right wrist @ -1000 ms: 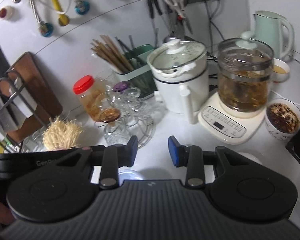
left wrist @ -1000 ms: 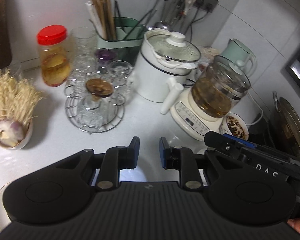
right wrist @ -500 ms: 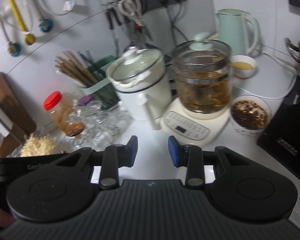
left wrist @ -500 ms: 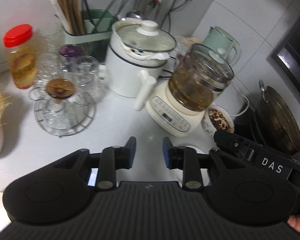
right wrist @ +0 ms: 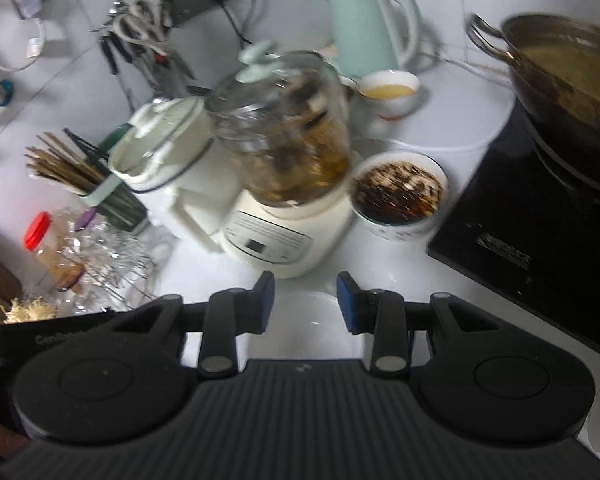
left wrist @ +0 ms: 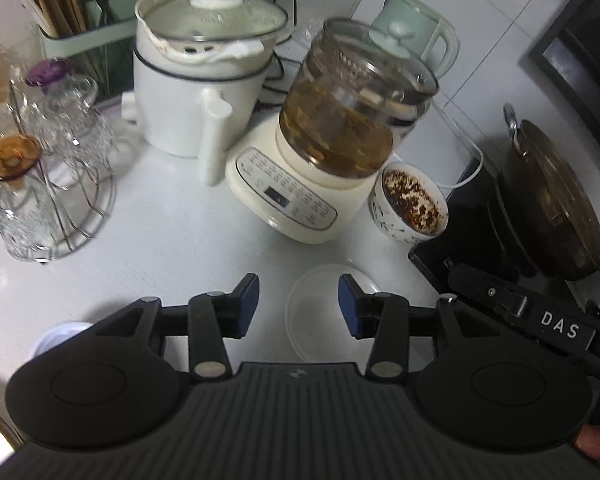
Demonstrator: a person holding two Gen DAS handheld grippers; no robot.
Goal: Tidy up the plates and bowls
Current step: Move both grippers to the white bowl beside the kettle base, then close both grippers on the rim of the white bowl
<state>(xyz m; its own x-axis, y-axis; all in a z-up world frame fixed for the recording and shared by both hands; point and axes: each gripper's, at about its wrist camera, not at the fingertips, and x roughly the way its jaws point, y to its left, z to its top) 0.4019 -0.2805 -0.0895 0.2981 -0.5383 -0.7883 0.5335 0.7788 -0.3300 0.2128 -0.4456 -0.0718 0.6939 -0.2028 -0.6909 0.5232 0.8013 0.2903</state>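
Observation:
A small white plate point(left wrist: 324, 312) lies on the white counter, just ahead of my open, empty left gripper point(left wrist: 299, 306), partly between its fingers. In the right wrist view the same plate point(right wrist: 306, 320) lies under my open, empty right gripper point(right wrist: 305, 302). A patterned bowl point(left wrist: 410, 210) filled with dark chili flakes stands right of the glass kettle; it also shows in the right wrist view point(right wrist: 400, 194). A small white bowl point(right wrist: 388, 92) with yellow liquid stands further back. Another white dish point(left wrist: 56, 336) peeks out at the lower left.
A glass health kettle point(left wrist: 340, 128) on a cream base, a white electric pot point(left wrist: 196, 76), a mint kettle point(right wrist: 370, 28), a rack of glasses point(left wrist: 48, 168), a chopstick holder point(left wrist: 76, 28). A black induction hob point(right wrist: 540, 216) with a metal wok point(right wrist: 568, 76) at right.
Both grippers swung right along the counter toward the hob. The left jaws opened wider. The small white plate came into view between the fingers.

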